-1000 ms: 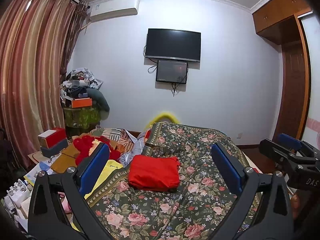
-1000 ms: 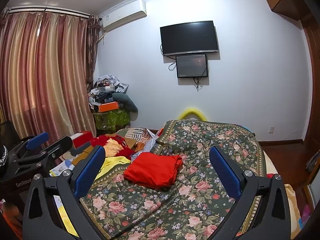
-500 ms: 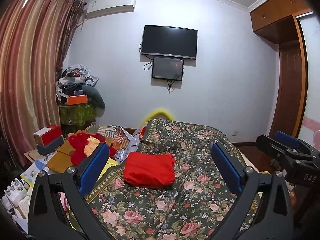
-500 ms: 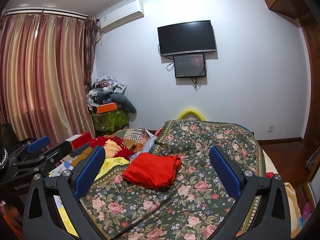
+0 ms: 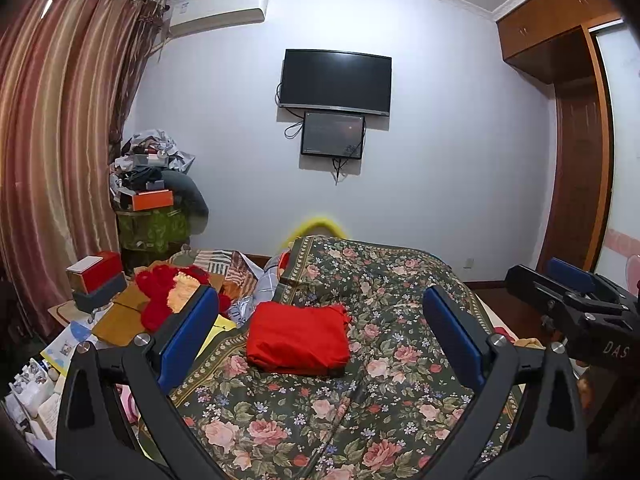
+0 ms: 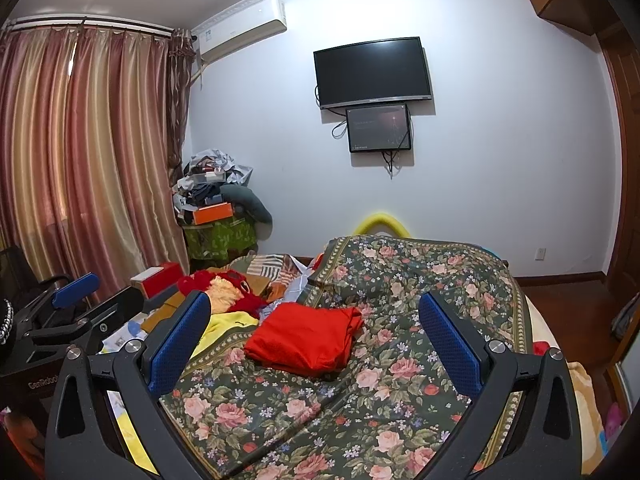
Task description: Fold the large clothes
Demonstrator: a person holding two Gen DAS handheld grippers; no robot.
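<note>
While the red garment (image 5: pixel 298 338) is lying folded at frame centre on the floral bedspread (image 5: pixel 400 392), the left gripper (image 5: pixel 320 332) and right gripper (image 6: pixel 314 332) are hovering spread and empty, suggesting the next move is reaching for another piece from the left-hand pile.

I saw a pale wall (image 5: pixel 440 140) ahead with a dark television (image 5: pixel 335 81) and a smaller screen (image 5: pixel 333 135) mounted just beneath it. An air conditioner (image 5: pixel 218 12) sat high beside striped reddish curtains (image 6: pixel 80 160). A brown wooden wardrobe (image 5: pixel 568 120) stood at the right, over dark wooden floor (image 6: pixel 568 300).
</note>
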